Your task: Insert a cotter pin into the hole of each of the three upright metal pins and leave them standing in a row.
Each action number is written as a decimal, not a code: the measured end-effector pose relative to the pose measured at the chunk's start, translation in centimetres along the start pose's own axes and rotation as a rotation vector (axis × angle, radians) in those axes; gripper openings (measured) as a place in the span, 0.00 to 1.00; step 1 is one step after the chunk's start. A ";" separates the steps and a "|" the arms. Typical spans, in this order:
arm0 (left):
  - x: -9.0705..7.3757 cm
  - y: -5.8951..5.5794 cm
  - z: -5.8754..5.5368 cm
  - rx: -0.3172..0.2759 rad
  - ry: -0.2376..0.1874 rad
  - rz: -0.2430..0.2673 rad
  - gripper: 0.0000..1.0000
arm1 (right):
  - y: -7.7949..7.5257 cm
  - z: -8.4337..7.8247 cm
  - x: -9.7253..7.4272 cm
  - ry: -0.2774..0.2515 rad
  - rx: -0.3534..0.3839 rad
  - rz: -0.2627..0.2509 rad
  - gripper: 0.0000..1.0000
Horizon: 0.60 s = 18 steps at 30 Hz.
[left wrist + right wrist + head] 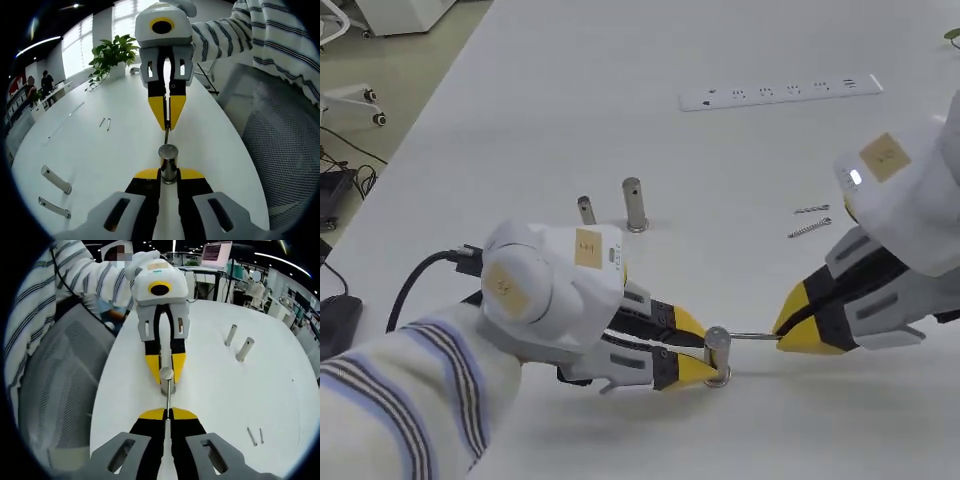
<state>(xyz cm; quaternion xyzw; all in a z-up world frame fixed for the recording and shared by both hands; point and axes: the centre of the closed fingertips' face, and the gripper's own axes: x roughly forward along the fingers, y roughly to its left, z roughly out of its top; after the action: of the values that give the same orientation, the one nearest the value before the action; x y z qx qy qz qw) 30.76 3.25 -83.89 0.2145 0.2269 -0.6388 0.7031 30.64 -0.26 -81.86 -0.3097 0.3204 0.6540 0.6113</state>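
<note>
My left gripper (700,347) (168,175) is shut on the base of an upright metal pin (716,345) (168,159) standing on the white table. My right gripper (783,336) (169,413) is shut on a cotter pin (750,336) (169,396). The cotter pin lies level and its tip meets the upper part of the metal pin (166,377). Two more metal pins (586,210) (634,205) stand upright behind, side by side. A pair of loose cotter pins (811,219) (254,436) lies on the table to the right.
A white power strip (780,92) lies at the far side of the table (550,90). A potted plant (112,55) stands at the table's end. A mesh chair (280,150) is beside the table. The person's striped sleeve (400,400) covers the near left.
</note>
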 end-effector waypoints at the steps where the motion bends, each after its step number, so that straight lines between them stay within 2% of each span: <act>1: 0.0 0.0 -0.1 -0.005 0.002 0.001 0.10 | 0.0 -0.1 0.0 0.002 0.001 0.004 0.03; 9: -0.3 0.2 -0.4 -0.069 0.000 0.018 0.08 | 0.3 -0.1 0.0 0.005 0.005 0.016 0.03; 18: -0.4 0.2 0.2 -0.111 -0.025 0.026 0.09 | 0.5 -0.3 0.1 0.014 0.053 0.008 0.03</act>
<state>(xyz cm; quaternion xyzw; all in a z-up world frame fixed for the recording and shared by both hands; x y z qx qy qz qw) 30.96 3.44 -83.52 0.1701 0.2503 -0.6188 0.7250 30.17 -0.46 -82.09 -0.2966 0.3432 0.6457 0.6143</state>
